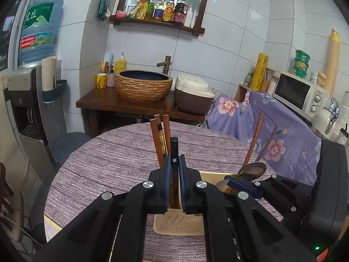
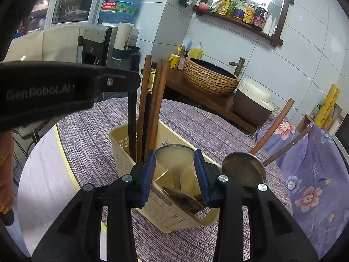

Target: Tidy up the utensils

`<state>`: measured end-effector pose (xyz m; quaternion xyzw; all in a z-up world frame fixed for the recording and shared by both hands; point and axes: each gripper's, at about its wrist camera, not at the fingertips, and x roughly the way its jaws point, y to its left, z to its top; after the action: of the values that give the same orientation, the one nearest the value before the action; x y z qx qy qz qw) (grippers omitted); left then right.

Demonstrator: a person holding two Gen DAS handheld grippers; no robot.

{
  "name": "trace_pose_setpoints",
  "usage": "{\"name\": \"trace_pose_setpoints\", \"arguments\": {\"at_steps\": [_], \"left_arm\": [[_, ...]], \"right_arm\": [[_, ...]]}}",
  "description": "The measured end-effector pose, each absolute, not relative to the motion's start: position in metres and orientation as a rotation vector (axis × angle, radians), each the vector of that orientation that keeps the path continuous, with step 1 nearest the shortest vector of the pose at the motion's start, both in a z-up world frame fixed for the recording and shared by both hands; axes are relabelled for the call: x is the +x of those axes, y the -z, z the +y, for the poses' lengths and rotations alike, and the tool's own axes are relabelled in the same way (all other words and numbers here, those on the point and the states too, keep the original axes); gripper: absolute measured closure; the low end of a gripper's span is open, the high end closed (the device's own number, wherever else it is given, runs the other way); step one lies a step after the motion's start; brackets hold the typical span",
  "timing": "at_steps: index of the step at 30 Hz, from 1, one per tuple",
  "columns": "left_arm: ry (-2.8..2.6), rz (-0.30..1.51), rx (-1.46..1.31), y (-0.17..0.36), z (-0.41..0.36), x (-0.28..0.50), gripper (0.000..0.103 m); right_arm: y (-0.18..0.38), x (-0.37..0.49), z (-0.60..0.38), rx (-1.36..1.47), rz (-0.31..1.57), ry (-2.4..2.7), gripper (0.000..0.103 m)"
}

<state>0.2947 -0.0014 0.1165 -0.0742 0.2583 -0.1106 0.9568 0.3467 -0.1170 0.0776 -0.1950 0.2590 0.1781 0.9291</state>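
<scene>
Purple striped cloth covers the round counter (image 1: 104,163), with a white-tiled wall, a woven basin (image 1: 143,86) and a rice cooker (image 1: 193,92) at twelve o'clock. The cream utensil caddy (image 2: 122,150) stands mid-counter. The left gripper (image 1: 174,163) has its jaws closed on a black chopstick (image 1: 174,146) standing in it; the right gripper (image 2: 174,163) has its jaws pinching a metal spoon (image 2: 174,155) over it. Bare cloth lies at nine o'clock

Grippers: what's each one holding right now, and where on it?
Left gripper is shut on the black chopstick, gripped on its upper shaft, below the top end. Right gripper clamps the metal spoon across the sides of its bowl, above the utensil basket.
</scene>
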Motion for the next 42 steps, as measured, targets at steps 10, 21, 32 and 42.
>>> {"name": "trace_pose_setpoints", "arguments": {"at_steps": [10, 21, 32, 42], "left_arm": [[0.233, 0.457, -0.15, -0.133, 0.007, 0.269, 0.072], [0.188, 0.223, -0.091, -0.117, 0.026, 0.151, 0.005], [0.111, 0.179, -0.103, -0.051, 0.021, 0.068, 0.005], [0.052, 0.222, -0.084, -0.013, 0.01, 0.014, 0.005]], "right_arm": [[-0.084, 0.317, -0.12, -0.426, 0.42, -0.339, 0.039], [-0.092, 0.211, -0.182, -0.244, 0.284, -0.232, 0.006], [-0.019, 0.115, -0.224, 0.022, 0.344, -0.144, 0.006], [0.004, 0.037, -0.225, 0.055, 0.327, -0.157, 0.006]]}}
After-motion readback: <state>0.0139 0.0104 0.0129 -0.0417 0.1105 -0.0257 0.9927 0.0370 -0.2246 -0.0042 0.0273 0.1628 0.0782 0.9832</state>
